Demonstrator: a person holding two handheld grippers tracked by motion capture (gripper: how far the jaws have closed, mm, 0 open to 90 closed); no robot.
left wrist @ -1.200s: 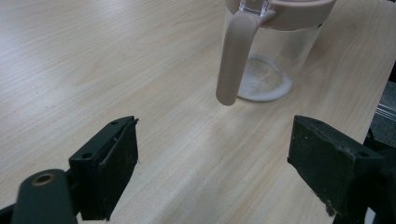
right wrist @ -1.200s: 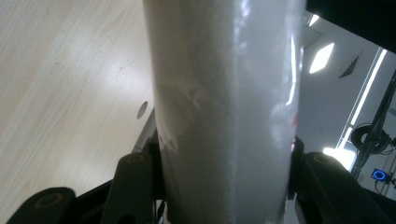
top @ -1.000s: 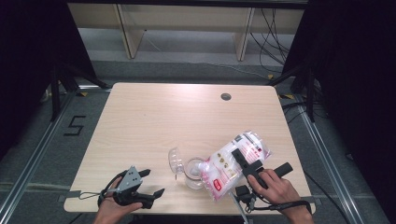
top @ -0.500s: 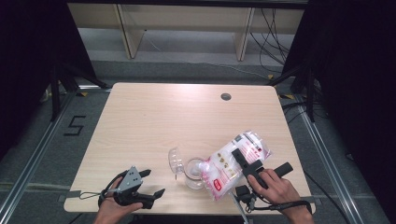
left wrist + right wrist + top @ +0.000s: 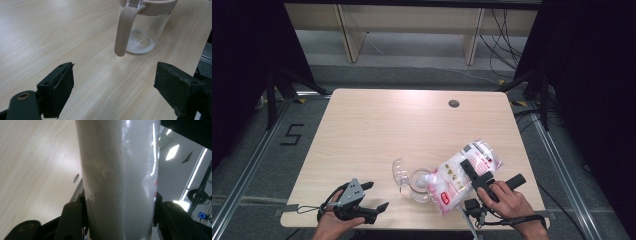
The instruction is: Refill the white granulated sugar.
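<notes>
While the clear jar (image 5: 140, 27) is cut off above its pink rim, the right gripper (image 5: 479, 175) clamps a crinkly white bag (image 5: 464, 170) tilted over it; the left gripper (image 5: 374, 196) gapes empty.

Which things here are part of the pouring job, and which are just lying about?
In use:
- bag of white grains, clamped in the right gripper, tipped over the jar
- glass jar with its pink lid
- left gripper, open, waiting near the jar

Just there:
- table
- round hole in the tabletop
- shelf behind the table
</notes>
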